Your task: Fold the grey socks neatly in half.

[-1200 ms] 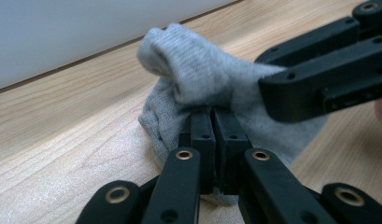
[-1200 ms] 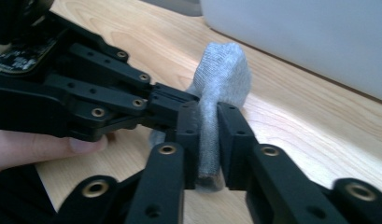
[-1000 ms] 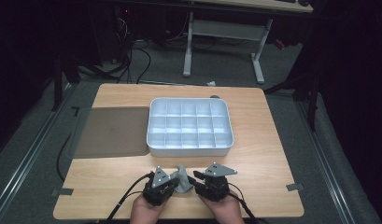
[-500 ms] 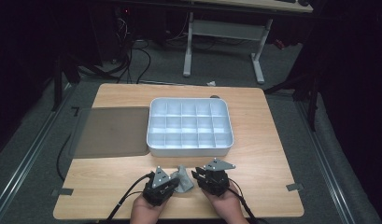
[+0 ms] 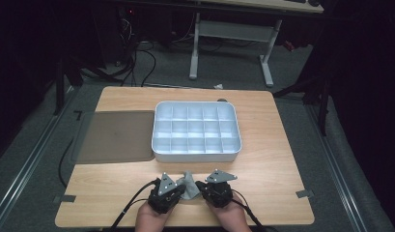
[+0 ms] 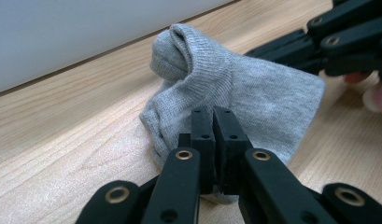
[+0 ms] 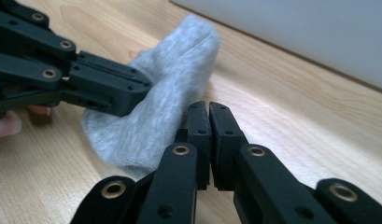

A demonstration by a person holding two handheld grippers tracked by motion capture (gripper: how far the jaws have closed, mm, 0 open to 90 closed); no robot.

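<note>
Together two hand-held grippers [image 5: 184,188] pinch one grey sock [image 6: 235,98].

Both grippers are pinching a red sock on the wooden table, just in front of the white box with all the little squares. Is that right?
Almost. The sock is grey, not red, as the left gripper view shows. The rest holds: the left gripper and the right gripper both have their jaws shut on it, on the wooden table, just in front of the white box with the little squares.
</note>
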